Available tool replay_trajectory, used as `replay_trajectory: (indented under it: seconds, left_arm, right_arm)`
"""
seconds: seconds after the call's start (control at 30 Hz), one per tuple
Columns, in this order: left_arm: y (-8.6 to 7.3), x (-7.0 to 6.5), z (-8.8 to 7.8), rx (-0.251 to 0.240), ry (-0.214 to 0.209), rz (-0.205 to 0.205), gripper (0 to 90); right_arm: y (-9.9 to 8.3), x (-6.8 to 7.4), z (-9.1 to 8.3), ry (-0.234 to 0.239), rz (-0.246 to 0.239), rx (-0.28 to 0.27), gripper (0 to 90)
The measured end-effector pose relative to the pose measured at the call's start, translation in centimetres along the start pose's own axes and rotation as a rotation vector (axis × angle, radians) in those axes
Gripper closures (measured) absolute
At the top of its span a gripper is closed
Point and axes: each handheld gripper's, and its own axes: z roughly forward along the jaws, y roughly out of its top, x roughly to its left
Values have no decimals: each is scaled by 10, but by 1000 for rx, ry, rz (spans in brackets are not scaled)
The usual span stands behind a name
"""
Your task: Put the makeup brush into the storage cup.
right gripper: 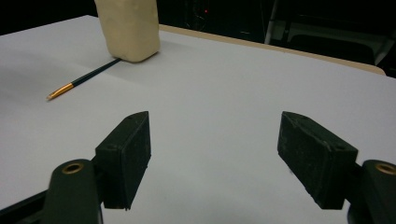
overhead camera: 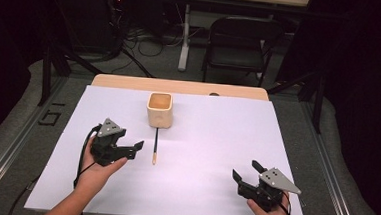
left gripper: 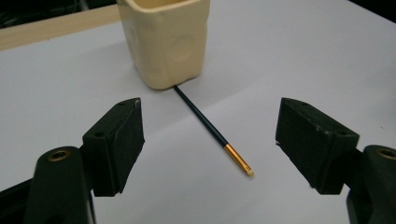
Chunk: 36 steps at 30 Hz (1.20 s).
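A cream square cup (overhead camera: 159,109) stands upright near the far middle of the white sheet. A thin dark paintbrush (overhead camera: 155,145) with a gold ferrule lies flat in front of it, its far end touching the cup's base. My left gripper (overhead camera: 132,149) hovers open just left of the brush; in the left gripper view the brush (left gripper: 212,131) and cup (left gripper: 166,39) lie ahead between the jaws. My right gripper (overhead camera: 247,173) is open near the front right, holding nothing; its view shows the cup (right gripper: 128,29) and brush (right gripper: 81,80) far off to the left.
The white sheet (overhead camera: 211,139) covers a wooden table whose far edge (overhead camera: 180,86) shows. A black chair (overhead camera: 240,45) and a table leg with cables stand on the floor beyond.
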Motion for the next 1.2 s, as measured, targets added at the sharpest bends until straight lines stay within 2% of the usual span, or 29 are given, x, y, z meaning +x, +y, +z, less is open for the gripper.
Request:
replay_trajectory:
  seconds: [0.3, 0.6, 0.67, 0.7, 1.1, 1.17, 1.2]
  left_arm:
    - [10, 2, 13, 85, 6, -25, 236]
    - [21, 5, 25, 201, 6, -30, 243]
    - [23, 6, 29, 228, 6, -20, 251]
    - [23, 5, 30, 234, 4, -32, 263]
    - [33, 4, 57, 412, 12, -20, 266]
    - [34, 5, 64, 453, 4, -42, 269]
    - [34, 5, 64, 453, 4, -42, 273]
  right_arm:
    - [0, 0, 1, 1, 2, 4, 259]
    - [-1, 0, 1, 3, 6, 4, 259]
    - [-1, 0, 1, 3, 7, 9, 260]
    - [-1, 0, 1, 4, 4, 9, 259]
    - [-1, 0, 2, 8, 3, 14, 259]
    - [-1, 0, 2, 8, 3, 14, 259]
    - [-1, 0, 2, 8, 3, 14, 259]
